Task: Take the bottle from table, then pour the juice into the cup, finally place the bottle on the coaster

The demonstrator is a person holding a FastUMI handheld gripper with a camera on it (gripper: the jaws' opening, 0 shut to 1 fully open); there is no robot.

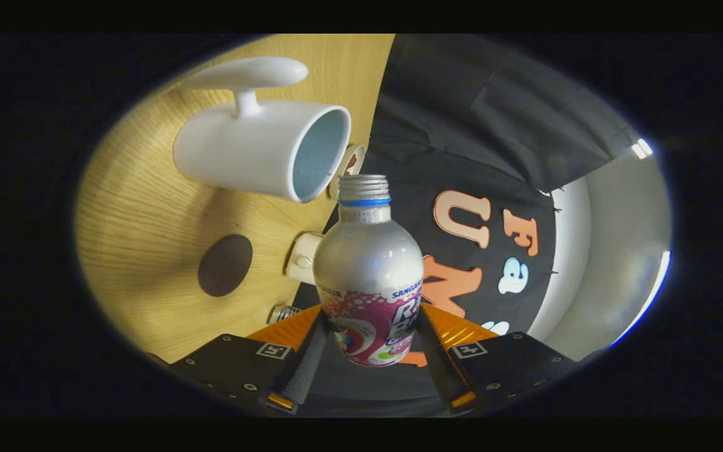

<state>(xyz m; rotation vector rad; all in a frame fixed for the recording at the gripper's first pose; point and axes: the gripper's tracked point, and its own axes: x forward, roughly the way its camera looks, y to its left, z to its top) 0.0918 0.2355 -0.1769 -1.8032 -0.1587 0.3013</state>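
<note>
Pinching the bottle (369, 276) at its labelled base, the tongs (371, 342) are pressed on both sides. The uncapped neck is held just beside the white cup (255, 150) rim. A dark coaster (224, 265) is seen on the wooden surface (142, 238).

Bottle (368, 276): silver, uncapped, pink label, sitting clamped between tool (369, 342) fingers, neck nearing cup rim. Cup (261, 147): white, handled, empty-looking. Coaster (224, 265): dark, round, lying beside cup on worktop (142, 226).

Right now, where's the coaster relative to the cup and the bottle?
In the gripper view, the dark round coaster lies on the wooden table, beside the white cup and off to the side of the bottle clamped in the gripper.
</note>
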